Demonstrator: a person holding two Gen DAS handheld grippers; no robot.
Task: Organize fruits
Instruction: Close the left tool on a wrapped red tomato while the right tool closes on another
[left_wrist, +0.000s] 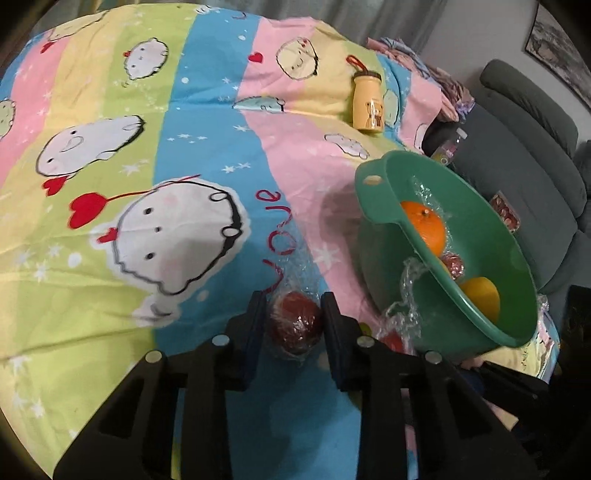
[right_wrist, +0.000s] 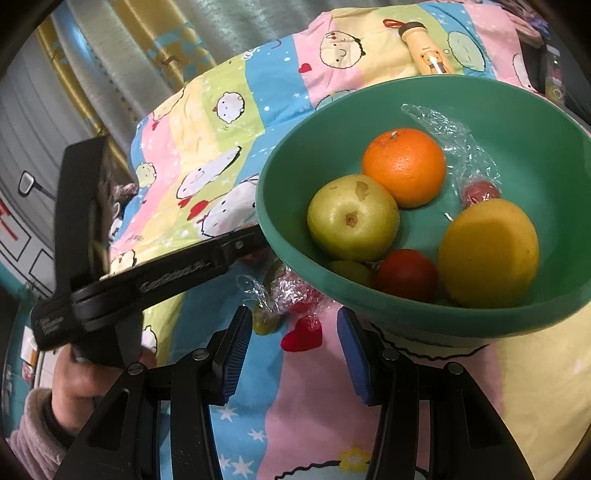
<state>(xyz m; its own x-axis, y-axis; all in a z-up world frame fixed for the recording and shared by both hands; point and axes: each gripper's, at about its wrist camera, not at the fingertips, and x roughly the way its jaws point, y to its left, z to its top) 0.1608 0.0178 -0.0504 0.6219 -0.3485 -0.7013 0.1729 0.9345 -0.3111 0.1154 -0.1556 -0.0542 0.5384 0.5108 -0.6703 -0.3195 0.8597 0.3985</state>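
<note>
My left gripper (left_wrist: 293, 299) is shut on a red fruit wrapped in clear film (left_wrist: 293, 326), which rests on the cartoon bedsheet (left_wrist: 184, 147). Just to its right a green bowl (left_wrist: 373, 181) holds an orange (left_wrist: 424, 225) and a yellow fruit (left_wrist: 482, 295). The right wrist view looks into the bowl (right_wrist: 280, 177): an orange (right_wrist: 404, 166), a green fruit (right_wrist: 352, 218), a yellow fruit (right_wrist: 487, 251), a red fruit (right_wrist: 406, 280) and a small wrapped red one (right_wrist: 480, 190). My right gripper (right_wrist: 294, 321) is open over the sheet below the bowl's rim, holding nothing.
More film-wrapped fruits (right_wrist: 280, 295) lie on the sheet at the bowl's near side. A yellow bear bottle (left_wrist: 366, 103) lies at the far side of the sheet. A grey sofa (left_wrist: 517, 155) stands to the right. A hand (right_wrist: 85, 376) holds the left gripper's handle.
</note>
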